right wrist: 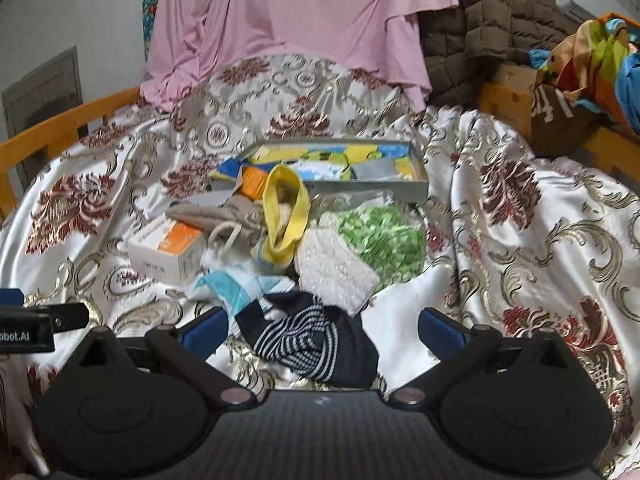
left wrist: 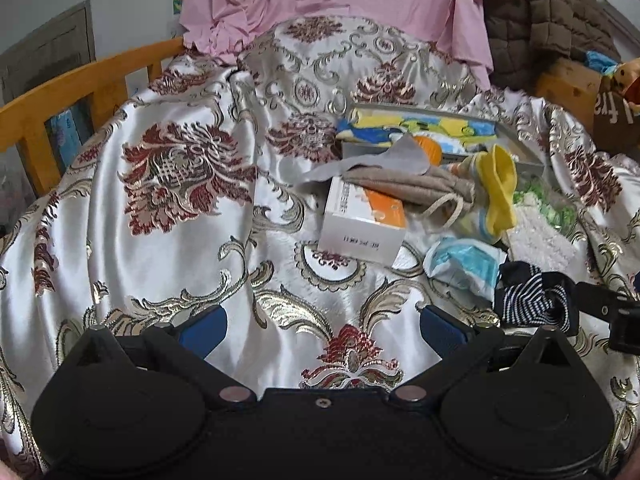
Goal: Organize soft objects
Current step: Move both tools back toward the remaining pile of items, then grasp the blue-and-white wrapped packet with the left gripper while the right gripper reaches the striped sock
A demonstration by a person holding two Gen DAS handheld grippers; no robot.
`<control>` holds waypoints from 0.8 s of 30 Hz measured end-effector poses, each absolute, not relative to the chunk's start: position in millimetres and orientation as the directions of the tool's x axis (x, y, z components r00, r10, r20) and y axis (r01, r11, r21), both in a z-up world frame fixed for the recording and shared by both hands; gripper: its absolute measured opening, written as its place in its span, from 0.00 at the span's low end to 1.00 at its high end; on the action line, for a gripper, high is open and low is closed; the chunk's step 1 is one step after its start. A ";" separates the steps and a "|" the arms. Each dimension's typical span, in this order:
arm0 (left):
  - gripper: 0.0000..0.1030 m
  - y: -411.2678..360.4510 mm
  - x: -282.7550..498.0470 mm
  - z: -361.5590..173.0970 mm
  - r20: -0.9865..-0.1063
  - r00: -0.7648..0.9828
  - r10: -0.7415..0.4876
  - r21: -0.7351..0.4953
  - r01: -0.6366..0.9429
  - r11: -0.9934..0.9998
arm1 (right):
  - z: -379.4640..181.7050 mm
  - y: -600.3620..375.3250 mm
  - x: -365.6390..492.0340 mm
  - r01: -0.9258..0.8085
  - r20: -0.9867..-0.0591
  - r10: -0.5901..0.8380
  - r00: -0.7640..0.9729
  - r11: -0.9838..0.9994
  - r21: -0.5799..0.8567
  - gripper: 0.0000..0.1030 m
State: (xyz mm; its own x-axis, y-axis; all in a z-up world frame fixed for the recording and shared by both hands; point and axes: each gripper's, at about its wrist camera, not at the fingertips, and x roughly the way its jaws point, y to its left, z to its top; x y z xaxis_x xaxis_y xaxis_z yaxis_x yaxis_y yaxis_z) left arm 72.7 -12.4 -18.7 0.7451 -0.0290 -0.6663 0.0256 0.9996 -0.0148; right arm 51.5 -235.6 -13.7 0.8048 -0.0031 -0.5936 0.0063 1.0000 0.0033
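A pile of soft items lies on the satin cover. A navy striped sock point(right wrist: 312, 344) lies between my right gripper's point(right wrist: 322, 330) open jaws; it also shows in the left wrist view point(left wrist: 532, 304). Behind it lie a white knit cloth point(right wrist: 336, 268), a green and white cloth point(right wrist: 384, 240), a yellow-cuffed sock point(right wrist: 286, 216), a beige drawstring pouch point(right wrist: 224, 216) and a blue and white sock point(right wrist: 236, 292). A grey tray point(right wrist: 416, 196) holds folded yellow and blue cloths. My left gripper point(left wrist: 322, 330) is open and empty over bare cover, left of the pile.
A white and orange carton point(left wrist: 360, 220) lies left of the pile. A pink cloth point(right wrist: 296, 20) and a brown quilted jacket point(right wrist: 488, 20) hang at the back. A wooden rail point(left wrist: 80, 80) runs along the left. A colourful bag point(right wrist: 592, 68) sits at the right.
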 end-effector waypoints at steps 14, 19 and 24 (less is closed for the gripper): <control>0.99 -25.4 109.0 -28.0 -0.687 0.725 -0.058 0.013 0.092 0.996 | -27.5 -236.3 69.3 0.016 -0.665 -0.002 0.747 1.000 0.015 1.00; 0.99 -36.9 121.0 -28.4 -0.676 0.730 -0.104 0.015 0.154 0.988 | -30.7 -237.4 74.6 0.020 -0.679 -0.002 0.734 1.000 0.019 1.00; 0.99 -49.4 129.7 -31.1 -0.667 0.732 -0.140 0.034 0.218 0.975 | -33.3 -240.4 79.4 0.038 -0.688 -0.008 0.725 0.999 0.028 1.00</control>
